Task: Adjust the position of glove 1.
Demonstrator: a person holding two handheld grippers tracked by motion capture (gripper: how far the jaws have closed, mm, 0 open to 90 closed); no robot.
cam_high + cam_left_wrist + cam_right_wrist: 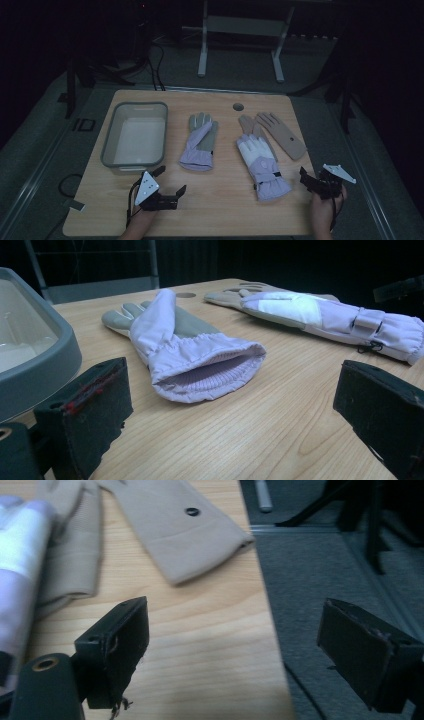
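While both tools rest low at the near edge of the table, their jaws stand wide apart with nothing between them: the left gripper lies just in front of the bin, and the right gripper sits at the table's right corner, each held by a hand coming in from the bottom of the high view. Seen from the left gripper view, its two black jaws frame bare wood and the open cuff of the nearest glove, not touching it.

Four gloves lie on the table, in two pairs. One lilac glove with a grey palm lies near the middle, cuff toward the person, just right of the bin. A second lilac glove with a white back and a strap lies right of centre, its cuff near the right gripper. It partly covers one beige glove, while the other beige glove lies just beside it near the right edge. One grey plastic bin sits at the left, with nothing in it.

Underneath is a light wooden table with rounded corners and one round hole near its far edge. Grey flooring surrounds it, and a white metal frame stands beyond.

Dim light swallows the far room into black. Most of the covered beige glove is hidden, and the right gripper view cuts off the lilac glove at its left edge.
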